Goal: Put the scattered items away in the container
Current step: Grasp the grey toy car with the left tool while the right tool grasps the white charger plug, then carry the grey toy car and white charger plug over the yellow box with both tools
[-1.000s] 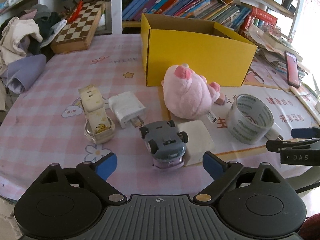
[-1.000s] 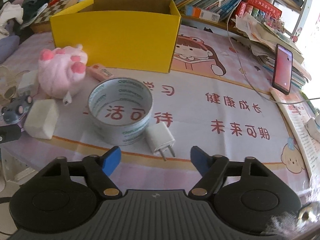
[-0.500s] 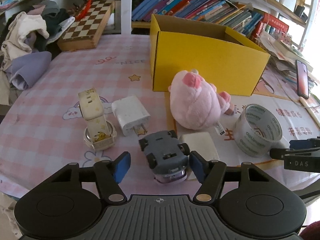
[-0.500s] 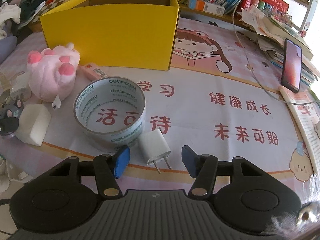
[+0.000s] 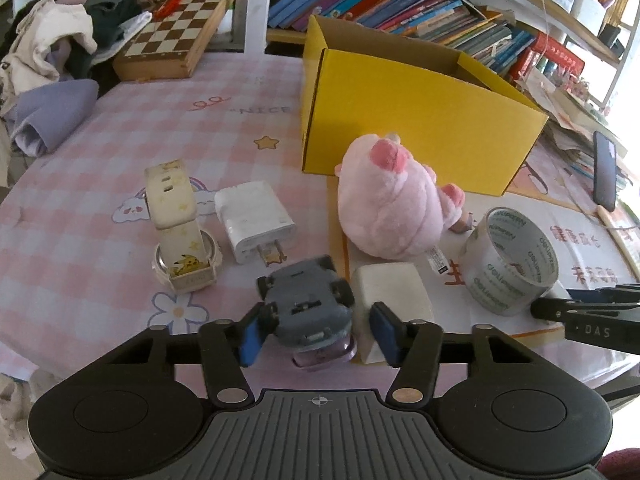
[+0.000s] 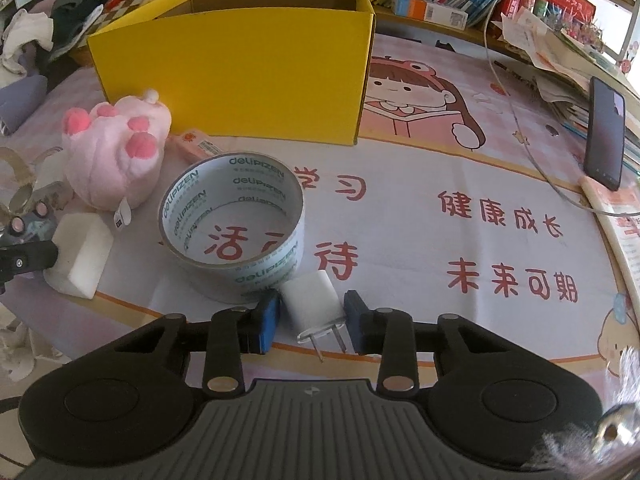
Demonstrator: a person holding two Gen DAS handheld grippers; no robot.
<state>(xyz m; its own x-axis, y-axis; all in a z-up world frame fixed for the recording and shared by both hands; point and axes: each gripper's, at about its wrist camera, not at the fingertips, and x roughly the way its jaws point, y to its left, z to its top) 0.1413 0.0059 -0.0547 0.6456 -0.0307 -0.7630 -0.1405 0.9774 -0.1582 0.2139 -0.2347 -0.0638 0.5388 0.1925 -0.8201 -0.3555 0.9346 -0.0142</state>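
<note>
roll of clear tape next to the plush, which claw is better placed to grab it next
Right: its claw, closing around the small white plug charger, sits right beside the clear tape roll; the left claw brackets the upside-down grey toy car.

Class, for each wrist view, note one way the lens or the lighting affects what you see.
Left wrist view: fisheye bends the yellow box edges and the shelves; the window at far right is blown out white. Right wrist view: the table curves away at the edges, daylight washes out the upper right corner, and a blurred tuft smears the lower right.
</note>
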